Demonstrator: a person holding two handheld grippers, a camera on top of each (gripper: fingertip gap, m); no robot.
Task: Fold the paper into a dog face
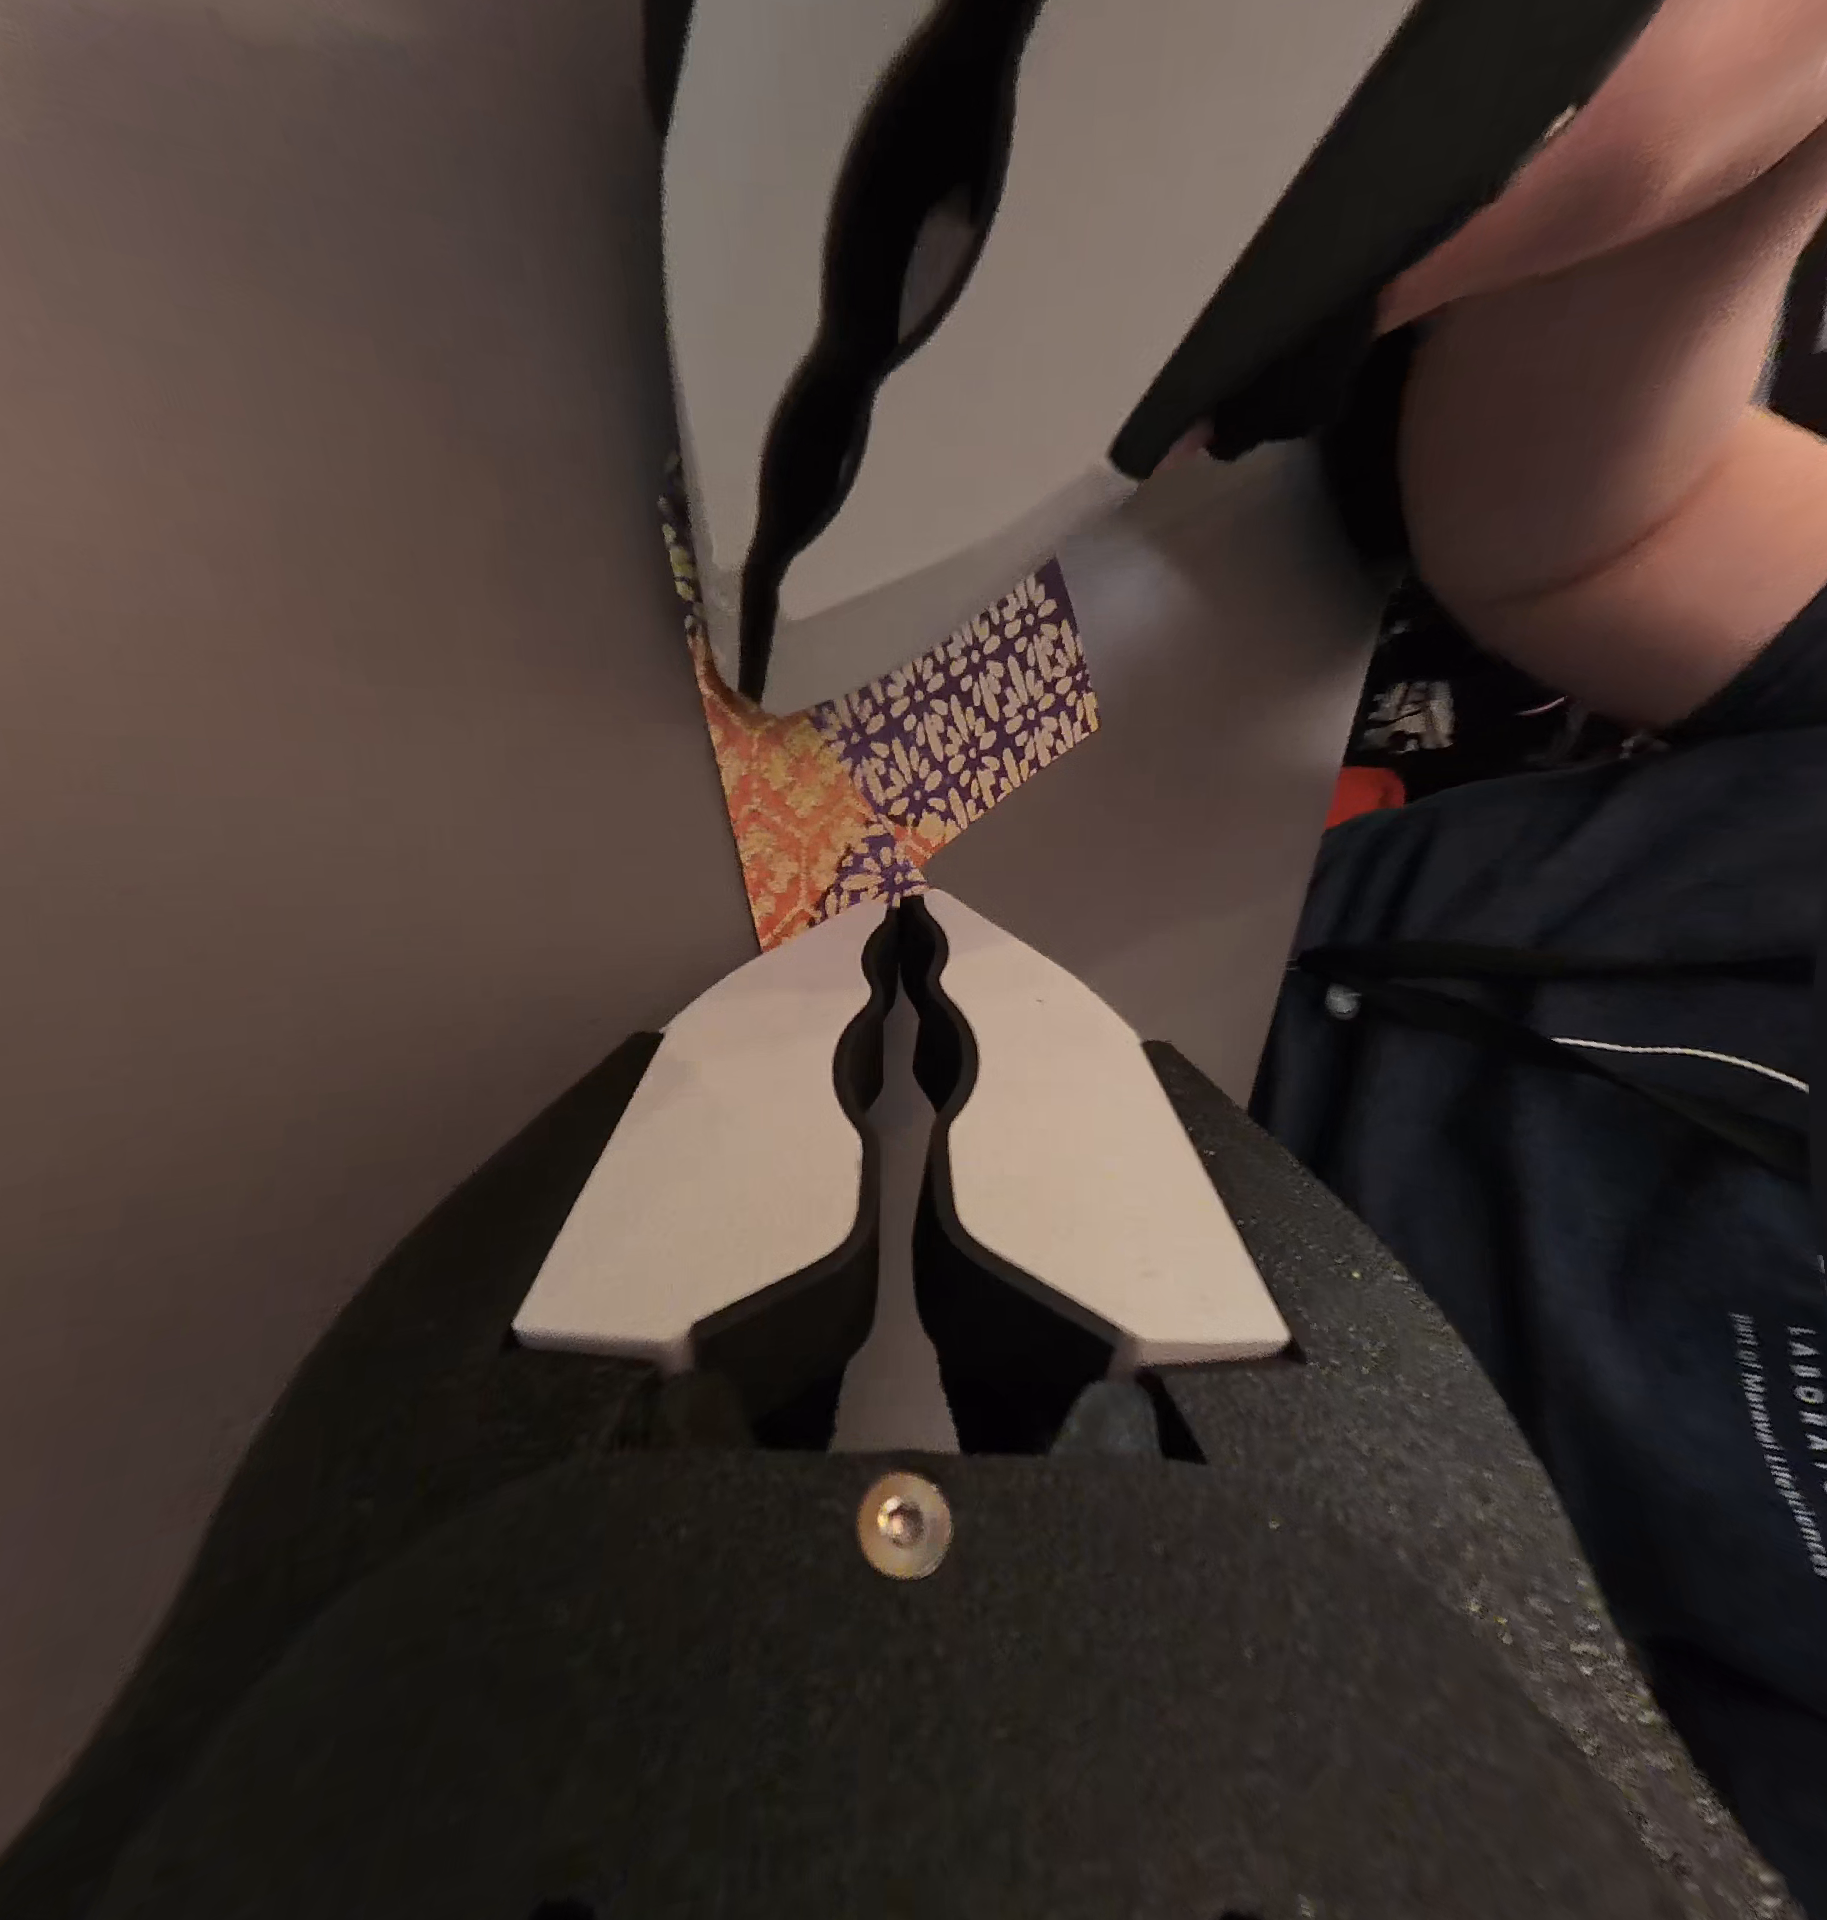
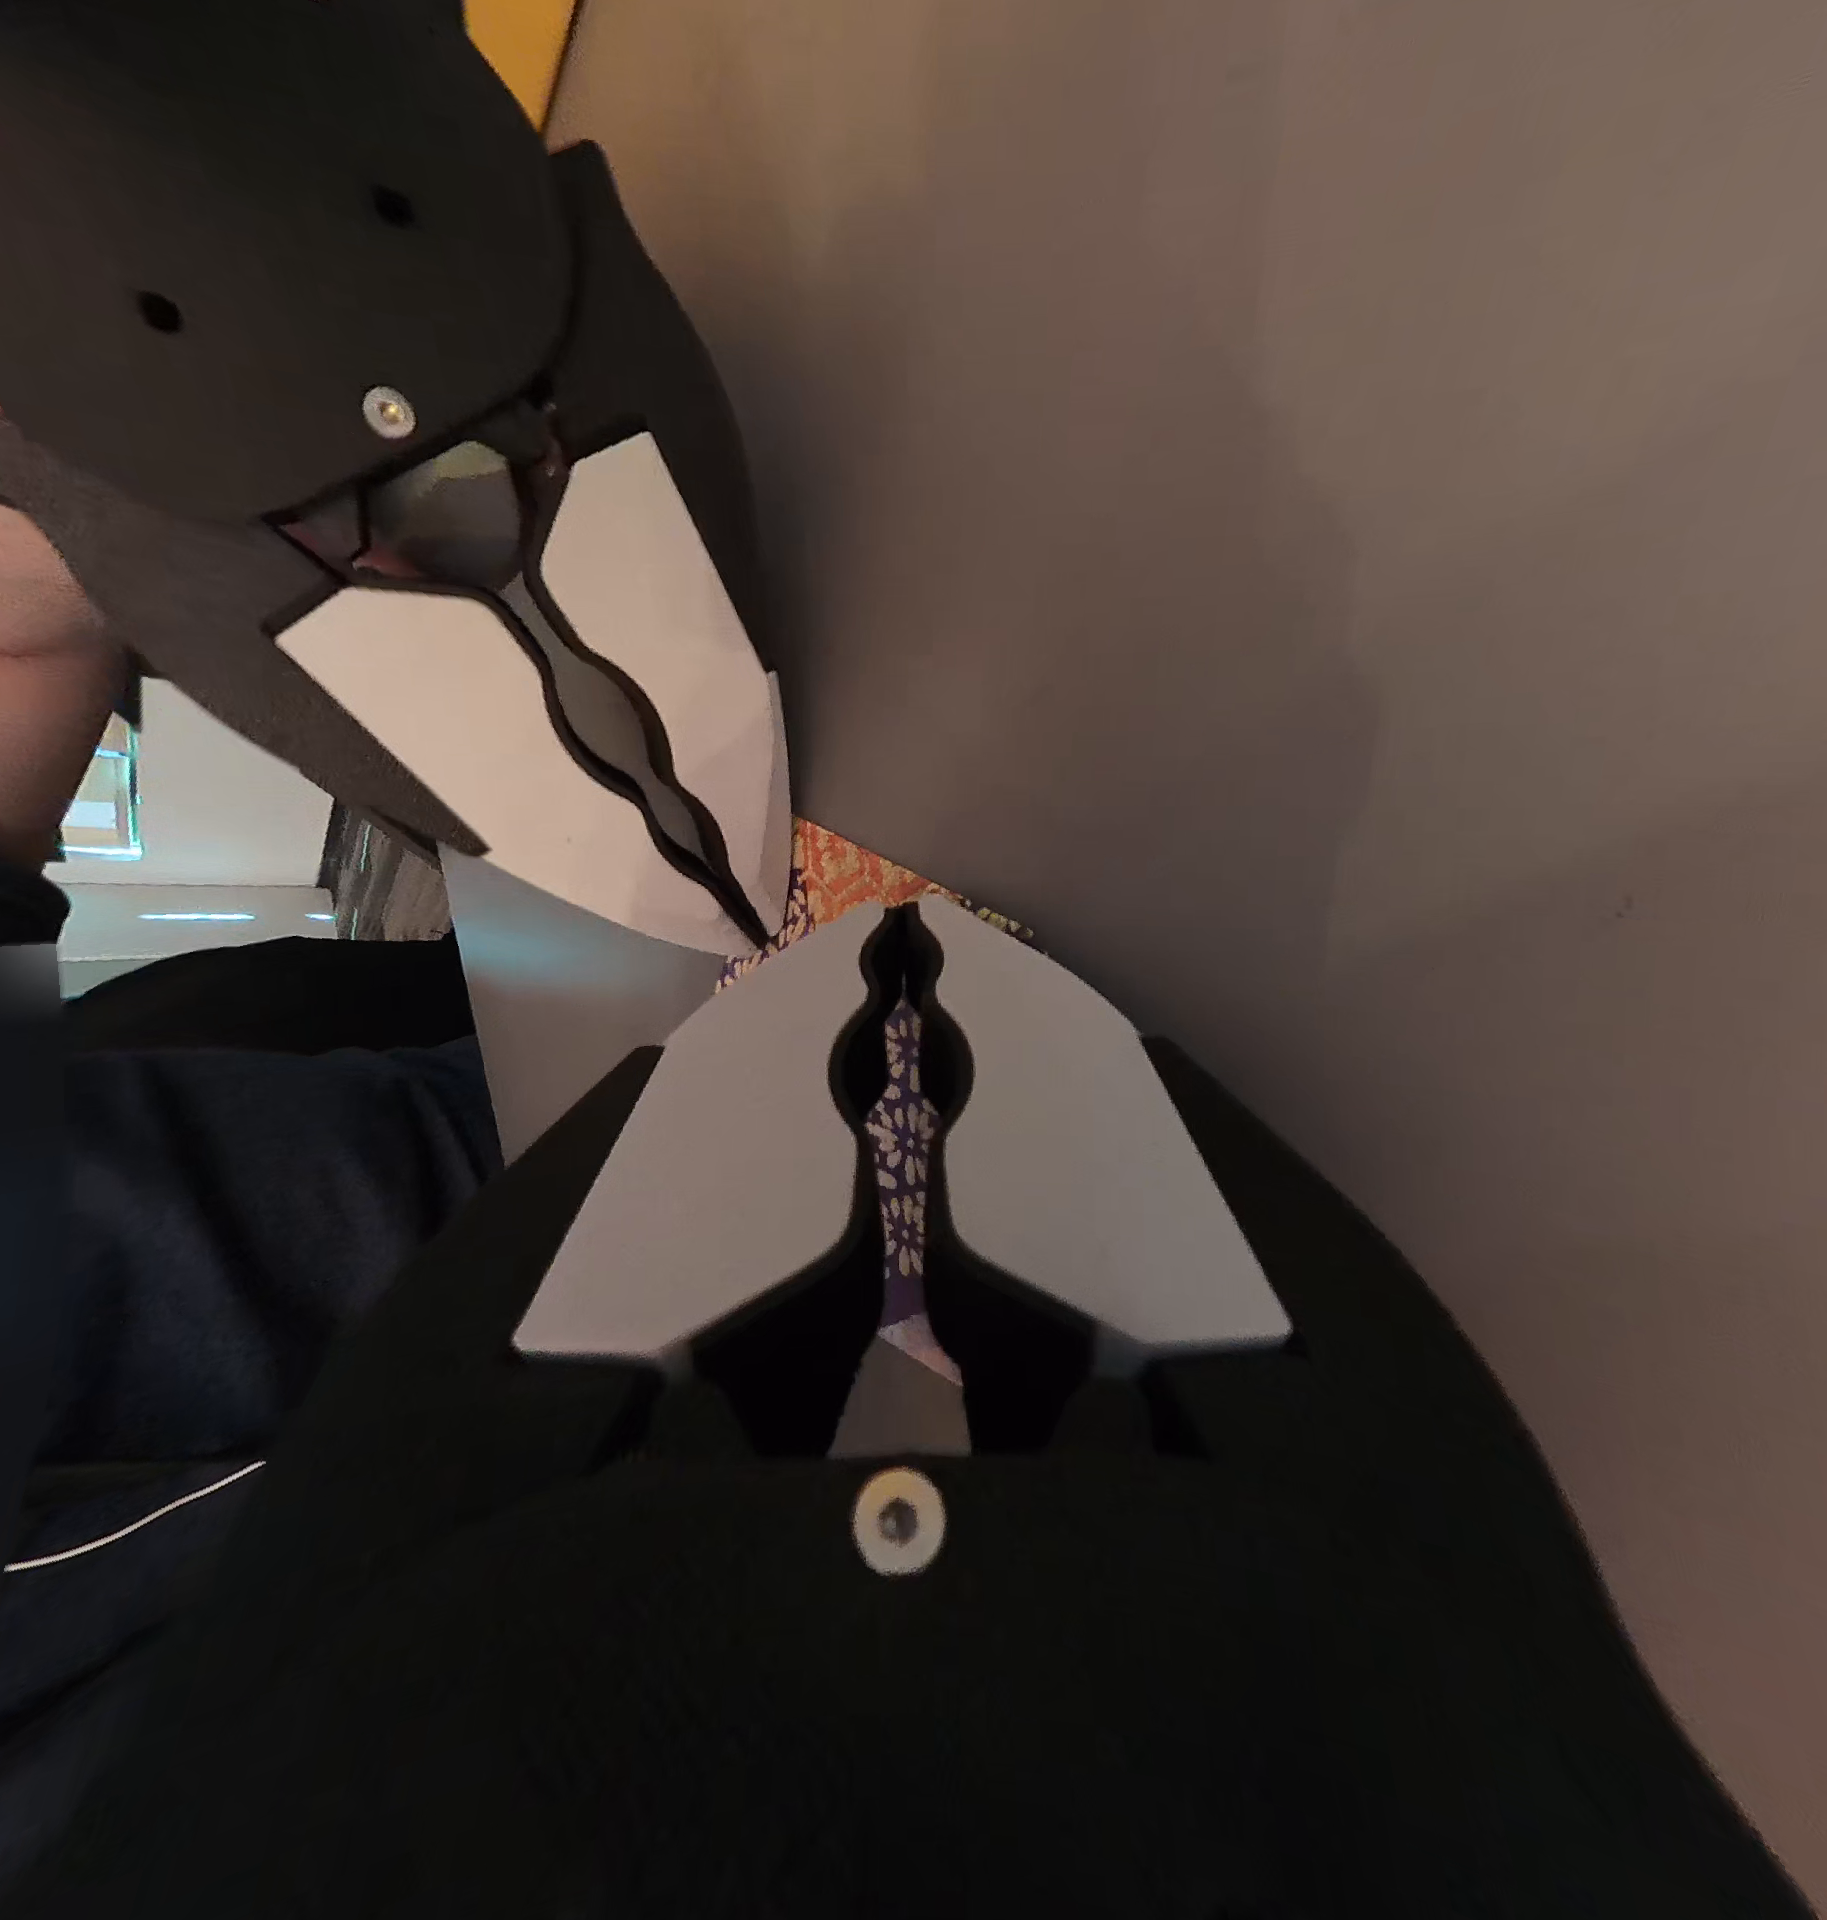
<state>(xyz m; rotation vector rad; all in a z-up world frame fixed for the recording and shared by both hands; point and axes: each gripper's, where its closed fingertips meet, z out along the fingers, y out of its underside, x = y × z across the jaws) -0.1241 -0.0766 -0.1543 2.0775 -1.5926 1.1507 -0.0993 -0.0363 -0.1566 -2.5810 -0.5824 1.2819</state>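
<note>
The paper (image 1: 950,727) is a small folded sheet with orange and purple gold-printed patterns, lying on the grey table (image 1: 265,623). My left gripper (image 1: 904,906) is shut, its tips pinching the paper's near corner. My right gripper (image 1: 753,681) reaches in from above, shut, its tips nipping the paper's left edge, which puckers there. In the right wrist view my right gripper (image 2: 904,914) is shut on the paper (image 2: 836,862), and purple pattern shows through the gap behind its fingers. The left gripper (image 2: 753,933) comes in from the upper left, tips on the paper.
A person's hand (image 1: 1636,208) and forearm hold the right gripper at the upper right. Dark blue clothing (image 1: 1511,1195) is close beyond the table's edge (image 1: 1314,810). The grey table (image 2: 1408,520) stretches away on the far side. The gap from one gripper's tips to the other's is roughly 5 centimetres.
</note>
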